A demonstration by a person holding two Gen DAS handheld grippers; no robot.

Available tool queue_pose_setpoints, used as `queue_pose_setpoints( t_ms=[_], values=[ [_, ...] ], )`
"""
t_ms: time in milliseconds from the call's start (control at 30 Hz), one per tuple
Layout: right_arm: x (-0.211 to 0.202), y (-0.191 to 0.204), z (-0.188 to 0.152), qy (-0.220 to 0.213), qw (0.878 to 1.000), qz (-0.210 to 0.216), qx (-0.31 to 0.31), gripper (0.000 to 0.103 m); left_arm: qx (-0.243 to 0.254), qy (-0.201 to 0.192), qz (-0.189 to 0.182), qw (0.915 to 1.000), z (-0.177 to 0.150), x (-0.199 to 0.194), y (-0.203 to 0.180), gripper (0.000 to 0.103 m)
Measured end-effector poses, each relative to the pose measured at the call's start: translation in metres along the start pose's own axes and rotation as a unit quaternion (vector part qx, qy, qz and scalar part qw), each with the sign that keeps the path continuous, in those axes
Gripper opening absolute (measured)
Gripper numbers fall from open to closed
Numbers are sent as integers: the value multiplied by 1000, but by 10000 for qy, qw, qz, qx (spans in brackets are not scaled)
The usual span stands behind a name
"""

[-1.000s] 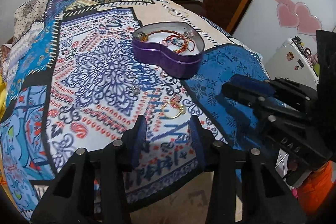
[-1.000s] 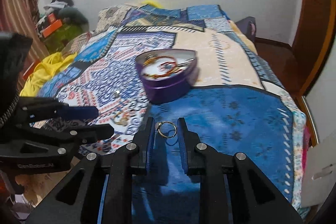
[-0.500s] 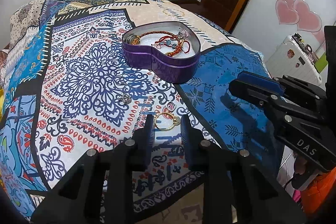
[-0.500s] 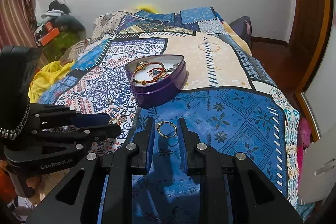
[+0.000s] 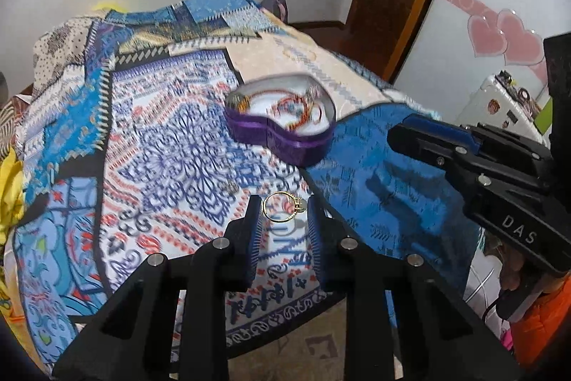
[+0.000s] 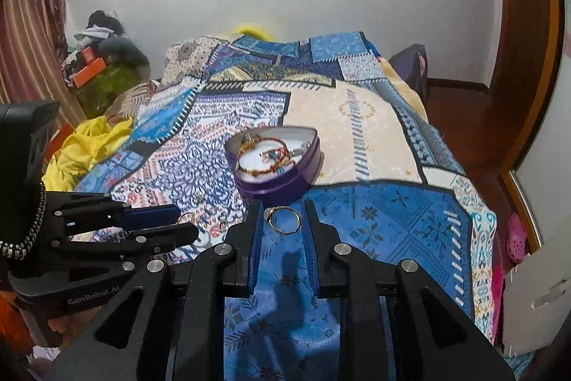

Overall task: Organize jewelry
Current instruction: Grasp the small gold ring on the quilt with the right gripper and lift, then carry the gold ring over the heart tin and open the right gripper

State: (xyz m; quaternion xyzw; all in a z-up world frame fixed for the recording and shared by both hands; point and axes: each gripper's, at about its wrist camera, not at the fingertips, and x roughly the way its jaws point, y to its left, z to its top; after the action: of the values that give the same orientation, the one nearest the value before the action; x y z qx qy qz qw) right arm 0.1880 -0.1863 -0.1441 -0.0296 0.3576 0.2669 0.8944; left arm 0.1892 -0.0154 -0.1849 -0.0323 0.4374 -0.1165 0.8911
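Left wrist view: the left gripper (image 5: 283,215) is clenched on a gold ring (image 5: 283,211), both pads touching its band, and the ring hangs above the patterned bedspread (image 5: 171,145). Farther along the bed sits a purple heart-shaped tin (image 5: 282,125), lid off, with blurred bracelets inside. A small silver piece (image 5: 232,187) lies on the bedspread between the tin and the gripper. The right gripper (image 5: 403,131) reaches in from the right edge, above the blue patch.

Right wrist view: the right gripper (image 6: 283,220) grasps a silver-toned ring (image 6: 283,219) pinched between its pads, just in front of the tin (image 6: 276,163). The left gripper (image 6: 178,220) shows at the left, its ring hidden from this side. Yellow cloth (image 6: 85,149) lies heaped beside the bed.
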Motion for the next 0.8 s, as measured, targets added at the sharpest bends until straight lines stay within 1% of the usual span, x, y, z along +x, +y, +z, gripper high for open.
queue_pose_setpoints(
  t_ms=[467,633,800],
  values=[
    [-13,5,33,-546,9985,62,-49,19,-15,-698,116,9975,39,-33,8,25],
    [-15,4,47,-735,9973,81,-40,19,-20,-828,133,9965,47,-35,10,25],
    [-14,3,55,-839,9964,87,-34,19,-18,-853,141,9963,53,-32,13,25]
  ],
)
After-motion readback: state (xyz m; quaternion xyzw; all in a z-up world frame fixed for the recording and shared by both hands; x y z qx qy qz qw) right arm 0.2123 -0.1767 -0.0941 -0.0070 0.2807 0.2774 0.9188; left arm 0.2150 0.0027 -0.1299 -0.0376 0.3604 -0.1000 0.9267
